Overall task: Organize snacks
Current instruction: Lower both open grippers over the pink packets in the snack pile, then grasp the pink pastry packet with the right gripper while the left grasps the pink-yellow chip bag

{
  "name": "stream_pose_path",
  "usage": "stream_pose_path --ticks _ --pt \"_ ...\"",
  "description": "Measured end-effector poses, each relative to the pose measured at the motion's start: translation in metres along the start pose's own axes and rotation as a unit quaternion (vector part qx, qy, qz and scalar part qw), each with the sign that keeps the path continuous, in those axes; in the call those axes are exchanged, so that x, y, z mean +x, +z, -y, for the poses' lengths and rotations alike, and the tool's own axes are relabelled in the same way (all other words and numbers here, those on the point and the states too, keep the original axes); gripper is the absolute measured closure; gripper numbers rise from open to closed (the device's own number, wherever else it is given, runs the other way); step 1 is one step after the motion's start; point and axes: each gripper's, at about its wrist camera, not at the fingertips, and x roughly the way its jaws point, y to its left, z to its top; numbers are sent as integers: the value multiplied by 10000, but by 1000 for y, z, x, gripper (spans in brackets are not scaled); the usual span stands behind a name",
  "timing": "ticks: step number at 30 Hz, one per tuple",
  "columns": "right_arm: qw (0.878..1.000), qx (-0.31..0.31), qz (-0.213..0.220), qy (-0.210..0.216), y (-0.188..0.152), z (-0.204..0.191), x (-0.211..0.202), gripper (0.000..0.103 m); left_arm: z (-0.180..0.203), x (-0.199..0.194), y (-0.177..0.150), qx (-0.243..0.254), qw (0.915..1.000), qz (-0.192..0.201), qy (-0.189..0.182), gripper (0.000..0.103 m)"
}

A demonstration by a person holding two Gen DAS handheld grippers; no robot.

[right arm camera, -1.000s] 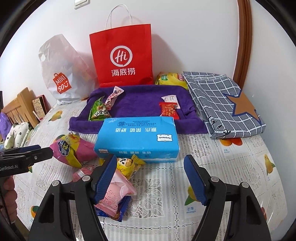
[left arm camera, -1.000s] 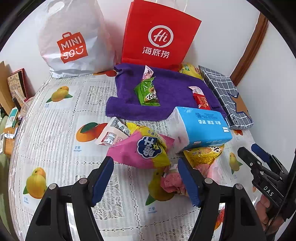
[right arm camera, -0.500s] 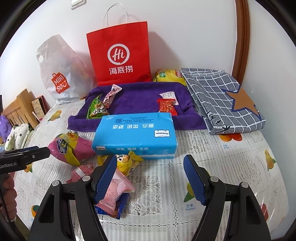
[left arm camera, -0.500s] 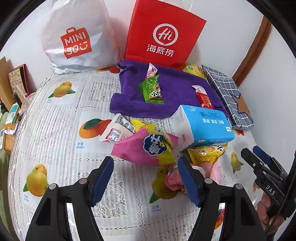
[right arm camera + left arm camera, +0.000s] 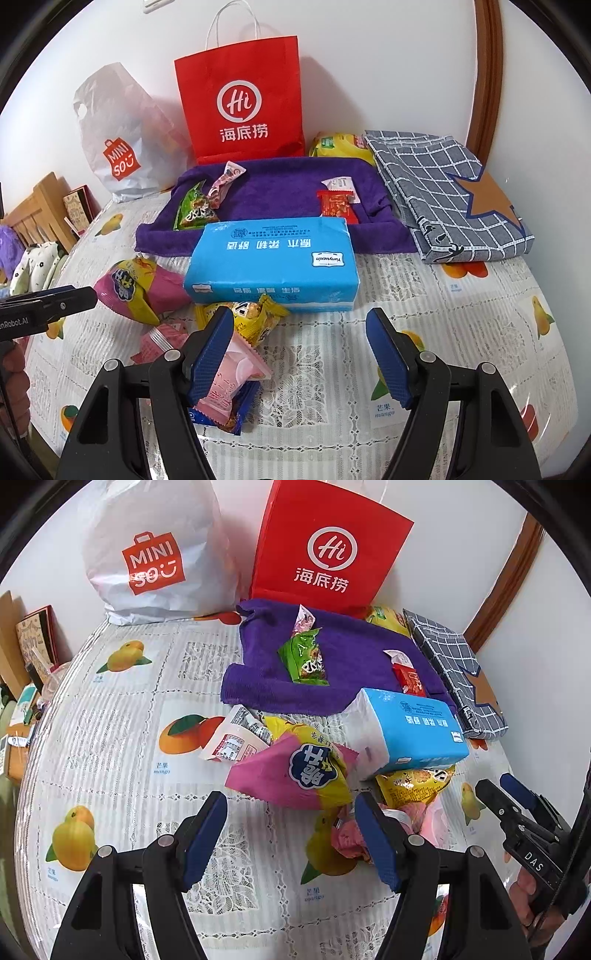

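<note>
Sorting stands at pickup stage: both the left gripper (image 5: 290, 834) and right gripper (image 5: 297, 356) spread and empty, 4 snacks lie on the purple towel (image 5: 280, 188), loose packets cluster beside the blue tissue pack (image 5: 273, 258), the nearest, a pink-and-yellow packet (image 5: 295, 771), judged next to grasp

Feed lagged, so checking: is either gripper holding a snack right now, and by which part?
Nothing is held. Left gripper and right gripper both have jaws open, above the table; the pink-yellow bag lies ungrasped.

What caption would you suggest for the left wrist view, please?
Open left gripper faces a pink-and-yellow snack bag beside a blue tissue pack.
</note>
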Motion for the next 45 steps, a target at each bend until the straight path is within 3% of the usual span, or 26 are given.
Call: stream_pose_path --ticks 14,22,33,37,45 --pt "9996 99 -87 242 -2 0 5 29 -19 3 -1 -224 9997 -9 87 34" --pt "9960 145 -413 773 -11 -11 20 29 -20 9 -1 -253 9996 -91 122 34" --pt "9913 -51 -1044 800 -34 -29 53 29 -22 13 -3 -271 9995 -95 99 34" --pt "9890 -16 -1181 889 -39 -25 60 47 -22 14 0 -251 9996 -55 100 34" --pt "9912 -132 -990 870 -38 -13 48 51 1 24 15 78 9998 16 183 33"
